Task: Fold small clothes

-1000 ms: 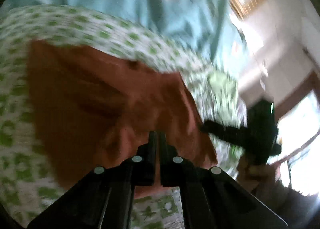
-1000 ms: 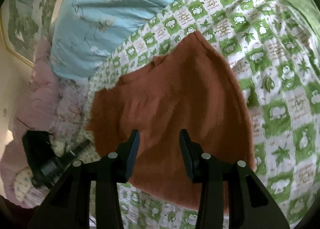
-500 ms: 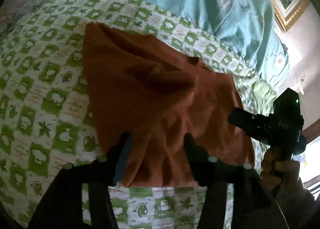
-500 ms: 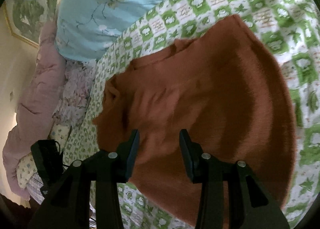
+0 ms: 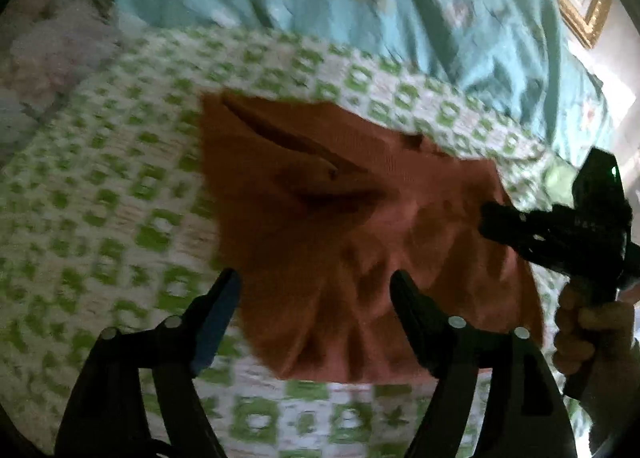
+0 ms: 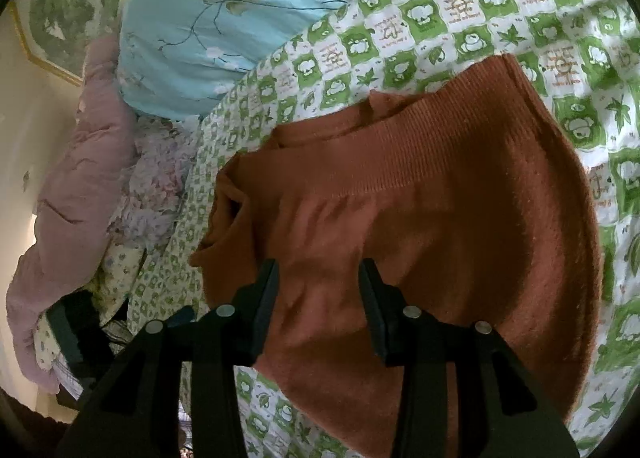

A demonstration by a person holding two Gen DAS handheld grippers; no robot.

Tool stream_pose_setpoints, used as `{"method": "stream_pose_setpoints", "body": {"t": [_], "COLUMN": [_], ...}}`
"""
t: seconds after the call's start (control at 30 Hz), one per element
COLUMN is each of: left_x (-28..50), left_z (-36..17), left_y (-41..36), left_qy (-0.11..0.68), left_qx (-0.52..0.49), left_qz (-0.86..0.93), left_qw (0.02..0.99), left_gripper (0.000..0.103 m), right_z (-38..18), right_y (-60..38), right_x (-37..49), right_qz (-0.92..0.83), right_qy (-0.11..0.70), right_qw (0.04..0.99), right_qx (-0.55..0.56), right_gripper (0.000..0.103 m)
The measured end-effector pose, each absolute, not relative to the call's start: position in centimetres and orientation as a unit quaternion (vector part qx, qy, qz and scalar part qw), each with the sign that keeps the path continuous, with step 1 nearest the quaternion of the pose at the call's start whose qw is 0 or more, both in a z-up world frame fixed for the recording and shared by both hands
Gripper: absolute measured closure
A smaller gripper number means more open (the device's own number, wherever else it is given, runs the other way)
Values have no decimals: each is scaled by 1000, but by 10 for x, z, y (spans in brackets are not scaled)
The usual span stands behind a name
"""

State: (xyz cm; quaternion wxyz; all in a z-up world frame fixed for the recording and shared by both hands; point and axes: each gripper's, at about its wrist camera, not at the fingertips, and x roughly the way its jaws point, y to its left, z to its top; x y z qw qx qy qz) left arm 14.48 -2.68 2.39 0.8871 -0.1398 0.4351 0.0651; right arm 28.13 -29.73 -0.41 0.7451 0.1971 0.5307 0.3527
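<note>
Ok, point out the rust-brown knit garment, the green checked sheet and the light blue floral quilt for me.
rust-brown knit garment (image 6: 440, 197): right wrist view, on the ribbed band across its middle.
green checked sheet (image 6: 460, 9): right wrist view, on a bare printed square beyond the garment.
light blue floral quilt (image 6: 240, 17): right wrist view, on its flower-printed face.

A bed covered by a green-and-white checked sheet (image 6: 472, 13) carried everything. A rust-orange knitted garment (image 6: 440, 217) lay spread directly on that sheet, creased and partly folded over itself. Beyond the garment a light blue floral quilt (image 6: 224, 9) rested on the bed, and left of it lay a pale pink padded quilt (image 6: 76, 185).
</note>
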Motion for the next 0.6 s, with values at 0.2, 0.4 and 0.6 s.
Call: {"method": "stream_pose_setpoints", "body": {"t": [0.2, 0.4, 0.6], "left_x": [184, 213, 197], "left_z": [-2, -16, 4], "left_y": [-33, -23, -13], "left_qy": [456, 453, 419], "left_qx": [-83, -85, -138], "left_qz": [88, 68, -13], "left_qw": [882, 885, 897], "left_gripper": [18, 72, 91], "right_z": [-15, -9, 2], "right_y": [-296, -287, -288], "right_x": [285, 287, 303], "right_qz": [344, 354, 362], "right_qy": [540, 541, 527], "right_qw": [737, 735, 737], "right_qx": [216, 204, 221], "right_gripper": [60, 60, 60]}}
